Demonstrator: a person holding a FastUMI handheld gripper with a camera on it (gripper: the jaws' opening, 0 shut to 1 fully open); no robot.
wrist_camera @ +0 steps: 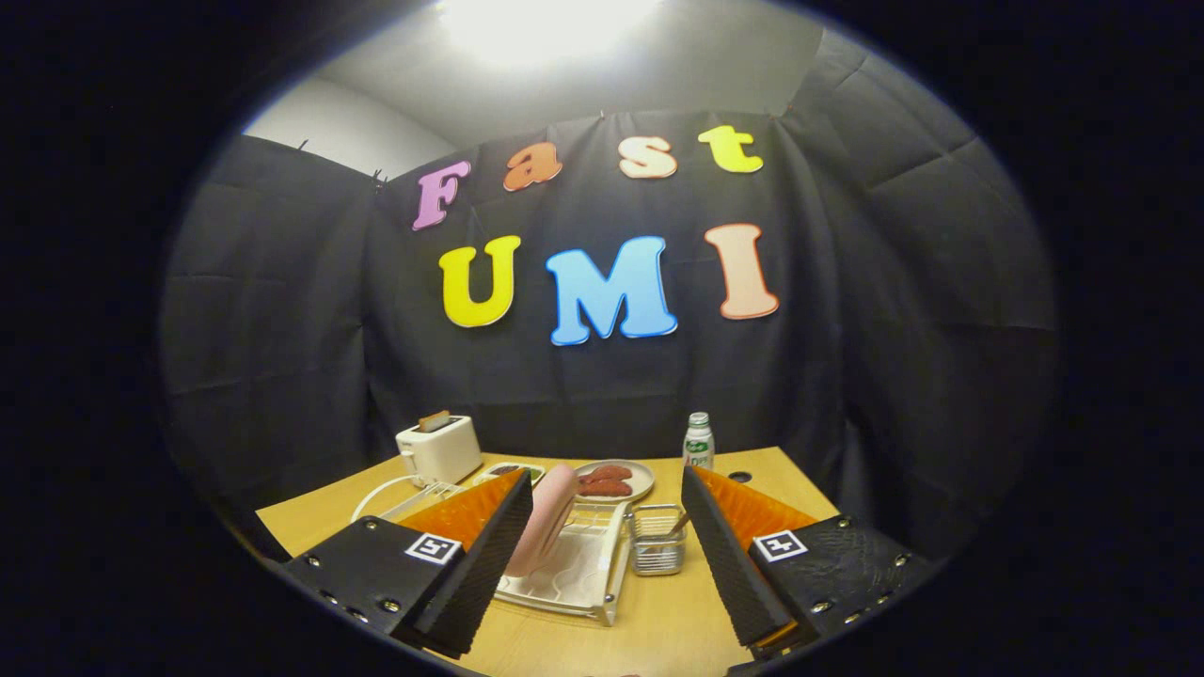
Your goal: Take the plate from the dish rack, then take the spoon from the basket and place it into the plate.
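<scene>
Pink and standing on edge, the plate [544, 520] sits in the white dish rack [574, 574] just ahead of the tongs [602, 541], close by the left finger. Tongs are spread wide, pinching nothing. Beside the rack on the wooden surface [658, 621] stands the wire basket [656, 541], between the fingers.

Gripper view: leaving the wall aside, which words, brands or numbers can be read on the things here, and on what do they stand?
Bottle: a label, too small and blurred to read.
Toaster: no text can be made out.
Gripper: square black-and-white pattern markers, no words; its fingers stand open toward the pink plate in the dish rack.
So no text is readable.
</scene>
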